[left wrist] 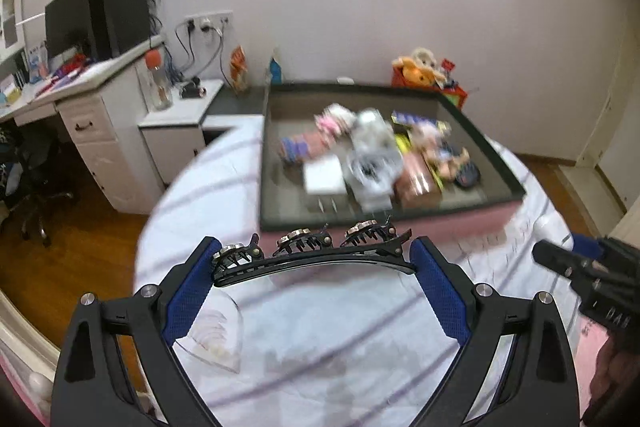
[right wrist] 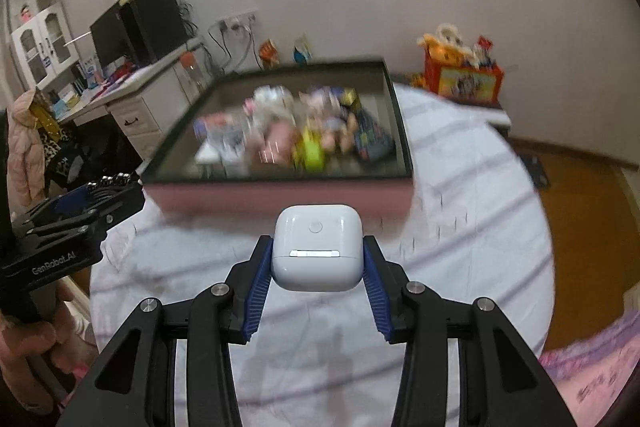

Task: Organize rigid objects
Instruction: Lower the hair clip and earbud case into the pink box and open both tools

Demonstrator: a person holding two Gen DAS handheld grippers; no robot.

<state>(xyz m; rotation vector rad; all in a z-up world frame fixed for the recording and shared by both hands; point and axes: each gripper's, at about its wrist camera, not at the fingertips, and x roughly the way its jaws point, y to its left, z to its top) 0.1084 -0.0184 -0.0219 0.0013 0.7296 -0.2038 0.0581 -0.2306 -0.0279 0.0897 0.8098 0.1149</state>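
Meanwhile, at lower centre of the left wrist view, the left gripper [left wrist: 314, 263] stands wide, its blue pads clamped endwise on a long black hair clip [left wrist: 312, 253]; such a thin end-to-end grip could let it twist free. At lower centre of the right wrist view, the right gripper [right wrist: 316, 259] is part closed on a white earbud case [right wrist: 316, 247], whose smooth rounded sides may slip. Beyond both, mid-frame, the dark tray [left wrist: 492, 157] is already crowded, leaving little bare floor. A clear plastic piece [left wrist: 216, 339] lies on the striped cloth [left wrist: 340, 327] at lower left.
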